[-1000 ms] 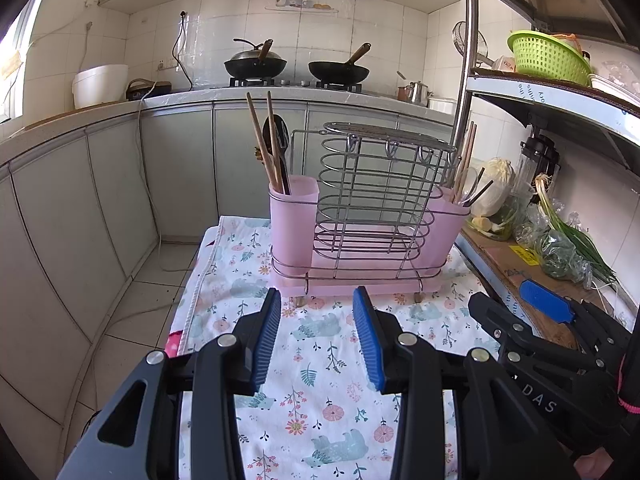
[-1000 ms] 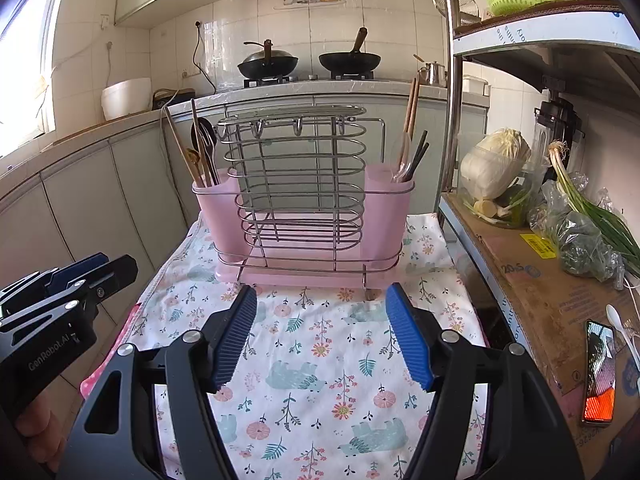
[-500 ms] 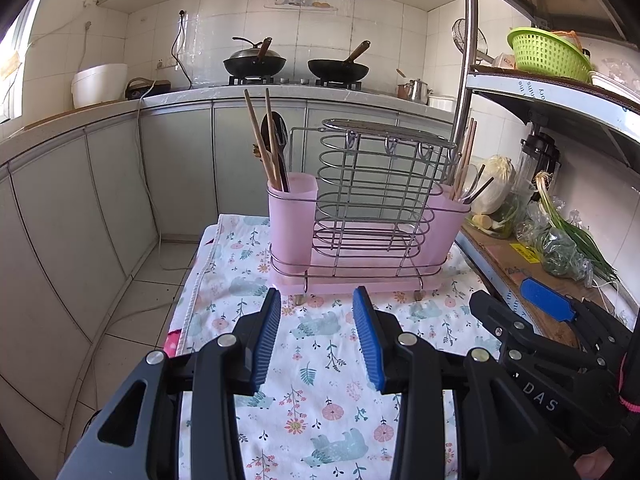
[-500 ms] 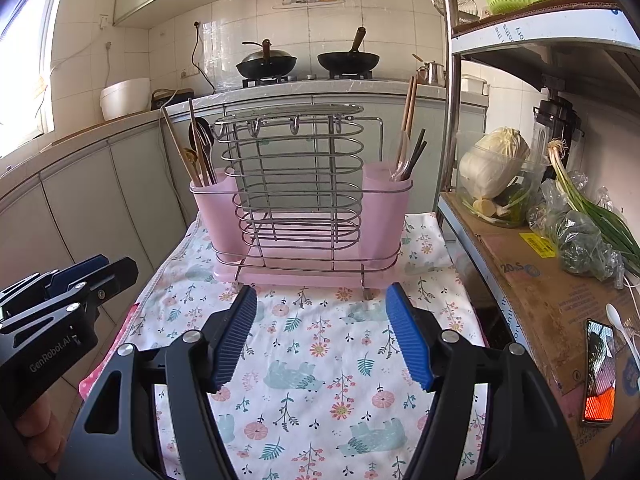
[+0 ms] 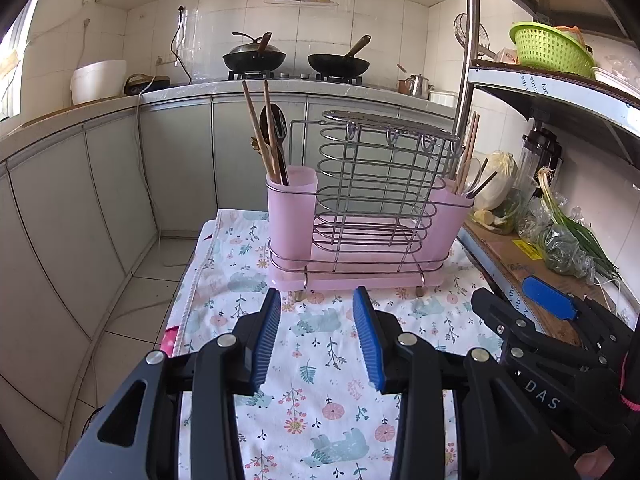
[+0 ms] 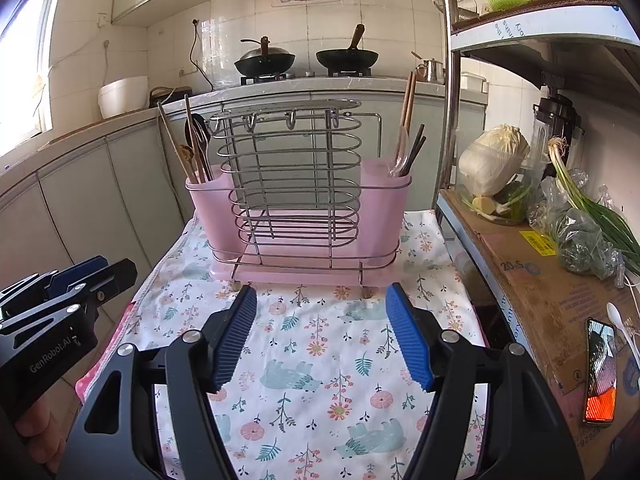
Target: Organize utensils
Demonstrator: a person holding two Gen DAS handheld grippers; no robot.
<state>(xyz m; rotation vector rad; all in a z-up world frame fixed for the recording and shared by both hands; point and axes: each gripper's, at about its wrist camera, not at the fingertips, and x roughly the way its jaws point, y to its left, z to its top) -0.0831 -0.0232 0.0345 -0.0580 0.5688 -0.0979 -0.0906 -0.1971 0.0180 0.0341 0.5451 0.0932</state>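
A: Left wrist view, item one: rack (image 5: pixel 370 216), wire and pink plastic, standing at the far end of the bench (image 5: pixel 320 360) on its floral cloth. Left cup (image 5: pixel 291 210) holds chopsticks (image 5: pixel 260 132) and a dark spoon (image 5: pixel 272 120).

B: Left claw (image 5: pixel 316 344)?

A: Jaws apart, nothing between them, short of the rack. Right claw (image 5: pixel 516 312) visible at the side, also empty.

B: Right wrist view?

A: Same rack (image 6: pixel 298 208) seen square on. Right cup (image 6: pixel 386 208) holds more chopsticks (image 6: pixel 408 104) and dark utensils (image 6: pixel 414 152). Right claw (image 6: pixel 320 334) open, empty.

B: Handling?

A: Sticks likely light, stiff, smooth, prone to slip. Best pinched on the upper shaft, above the cup rim, and lifted straight up.
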